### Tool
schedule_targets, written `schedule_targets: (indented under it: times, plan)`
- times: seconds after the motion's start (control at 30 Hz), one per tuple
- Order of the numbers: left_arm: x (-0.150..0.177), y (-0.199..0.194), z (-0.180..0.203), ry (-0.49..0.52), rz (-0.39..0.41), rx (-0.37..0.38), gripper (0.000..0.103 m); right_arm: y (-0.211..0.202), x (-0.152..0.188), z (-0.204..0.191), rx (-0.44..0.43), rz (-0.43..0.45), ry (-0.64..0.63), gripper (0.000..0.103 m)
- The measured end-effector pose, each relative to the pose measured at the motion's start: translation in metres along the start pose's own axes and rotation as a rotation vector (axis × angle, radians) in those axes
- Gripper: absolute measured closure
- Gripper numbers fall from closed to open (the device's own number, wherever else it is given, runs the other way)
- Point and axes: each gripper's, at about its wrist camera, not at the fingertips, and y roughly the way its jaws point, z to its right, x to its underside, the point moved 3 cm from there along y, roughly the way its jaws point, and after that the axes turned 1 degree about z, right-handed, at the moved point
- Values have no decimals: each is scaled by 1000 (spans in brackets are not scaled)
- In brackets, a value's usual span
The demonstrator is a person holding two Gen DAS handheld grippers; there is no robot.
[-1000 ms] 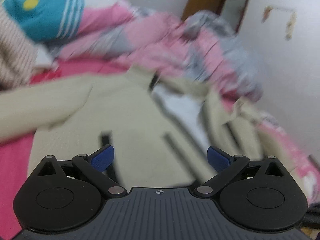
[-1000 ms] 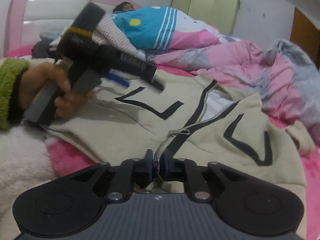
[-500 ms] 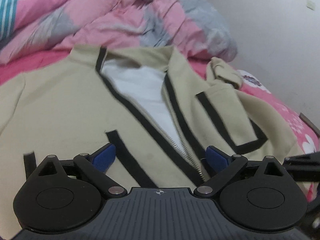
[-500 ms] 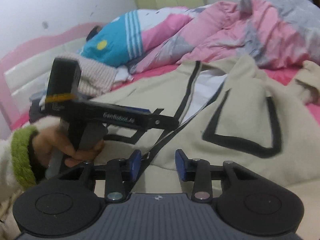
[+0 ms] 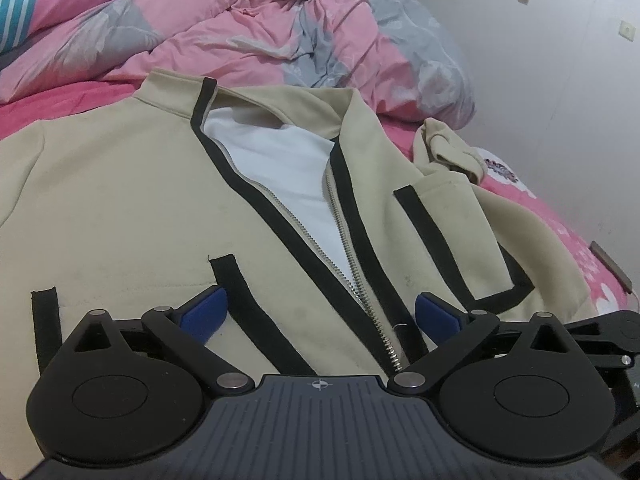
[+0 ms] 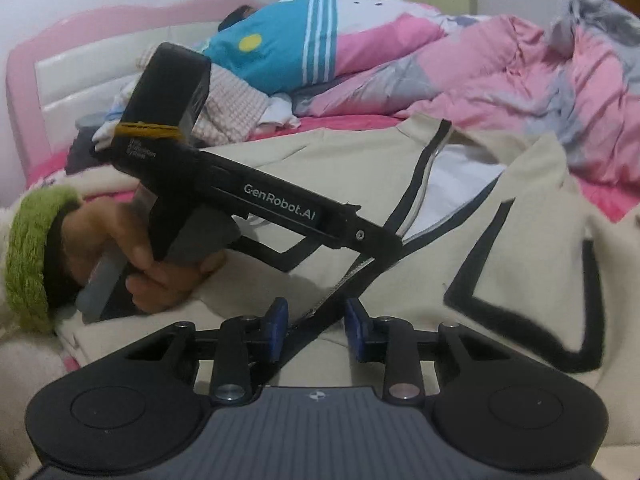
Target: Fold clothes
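Presently we list: beige jacket (image 5: pixel 120 208), flat on bed (image 5: pixel 52 100); soft, limp, best pinched at hem. Left gripper (image 5: pixel 318 314) wide, empty; right gripper (image 6: pixel 316 330) closing astride zipper (image 6: pixel 320 308).

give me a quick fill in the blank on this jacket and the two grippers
1. The beige zip-up jacket has trim coloured ____.
2. The jacket's zip is partly ____, showing its white lining.
3. The left gripper has its blue fingers spread ____.
4. Behind the jacket lies a rumpled quilt in grey and ____.

Missing words: black; open; wide; pink
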Motion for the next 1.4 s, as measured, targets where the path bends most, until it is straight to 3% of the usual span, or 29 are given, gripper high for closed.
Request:
schedule_targets:
  times: [0.23,0.37,0.47,0.77,1.1,1.3,1.4]
  plan:
    - [0,0,-3,-12,8,10,2,-5,-4,-21,43,-19,-178,85]
    - [0,0,-3,-13,12,9,2,-3,-6,-19,16,-22,-169,90]
    - [0,0,0,5,9,-4,2,-16,-7,-13,-51,21,-92,102]
    - [1,3,4,56,-5,-41,2,-50,6,-5,-170,113,24,103]
    - [2,4,8,84,-14,-59,1,-79,22,-21,-259,74,-9,102]
    - [2,2,9,87,-8,-66,1,-89,23,-28,-208,-20,1,100]
    - [-1,-8,7,56,25,-72,2,-106,11,-15,-167,12,58,85]
